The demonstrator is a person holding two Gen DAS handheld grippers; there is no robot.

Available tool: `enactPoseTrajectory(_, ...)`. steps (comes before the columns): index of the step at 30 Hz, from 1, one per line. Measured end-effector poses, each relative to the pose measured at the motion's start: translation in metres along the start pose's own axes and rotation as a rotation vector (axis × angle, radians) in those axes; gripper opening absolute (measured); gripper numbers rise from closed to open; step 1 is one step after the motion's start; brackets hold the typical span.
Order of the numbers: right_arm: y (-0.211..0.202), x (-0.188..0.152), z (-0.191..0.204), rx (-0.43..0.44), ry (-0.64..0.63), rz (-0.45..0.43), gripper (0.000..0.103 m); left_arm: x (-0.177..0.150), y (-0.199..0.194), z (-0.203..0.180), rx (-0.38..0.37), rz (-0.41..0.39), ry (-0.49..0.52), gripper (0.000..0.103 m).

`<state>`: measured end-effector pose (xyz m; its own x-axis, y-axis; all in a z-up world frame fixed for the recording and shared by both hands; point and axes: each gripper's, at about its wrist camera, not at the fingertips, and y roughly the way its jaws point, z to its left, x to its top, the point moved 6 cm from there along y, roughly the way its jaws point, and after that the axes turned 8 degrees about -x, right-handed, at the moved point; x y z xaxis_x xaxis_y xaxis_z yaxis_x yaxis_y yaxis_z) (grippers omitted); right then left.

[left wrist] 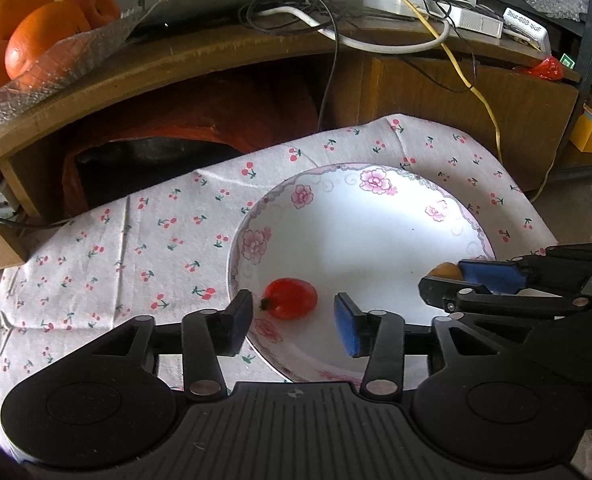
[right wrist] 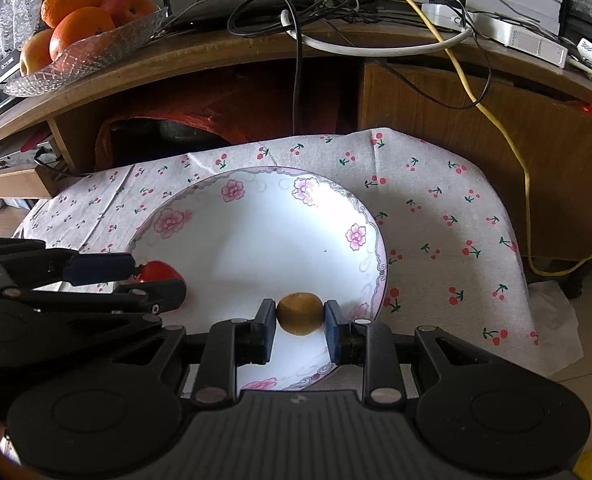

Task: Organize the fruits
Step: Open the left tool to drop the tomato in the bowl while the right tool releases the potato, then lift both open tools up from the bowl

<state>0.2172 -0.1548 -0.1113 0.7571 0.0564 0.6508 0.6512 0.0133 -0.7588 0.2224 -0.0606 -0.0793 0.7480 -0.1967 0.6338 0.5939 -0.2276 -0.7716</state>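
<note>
A small red tomato (left wrist: pixel 289 298) lies on the near left part of a white plate with pink flowers (left wrist: pixel 360 240). My left gripper (left wrist: pixel 293 320) stands open around the tomato, and a gap shows between it and each pad. Over the plate's near right rim, my right gripper (right wrist: pixel 300 320) is shut on a small round yellow-brown fruit (right wrist: pixel 300 314). The right wrist view has the plate (right wrist: pixel 255 248), the tomato (right wrist: pixel 157 272) and the left gripper (right wrist: pixel 135 278) at its left. The left wrist view has the right gripper (left wrist: pixel 462 280) and its fruit (left wrist: pixel 444 271) at its right.
The plate rests on a cherry-print cloth (left wrist: pixel 135 248) over a low surface. Behind it stands a wooden desk (left wrist: pixel 199 52) with tangled cables (left wrist: pixel 336 8), white power strips and a glass bowl (right wrist: pixel 91 50) of oranges and apples at the far left.
</note>
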Motion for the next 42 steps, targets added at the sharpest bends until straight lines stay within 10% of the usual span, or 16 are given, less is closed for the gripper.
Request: enactPoseTrajectory(42,-0.023,0.004,0.001,-0.04,-0.024,-0.083,0.035,0.004,-0.029,0.0,0.07,-0.076,0.042,0.073)
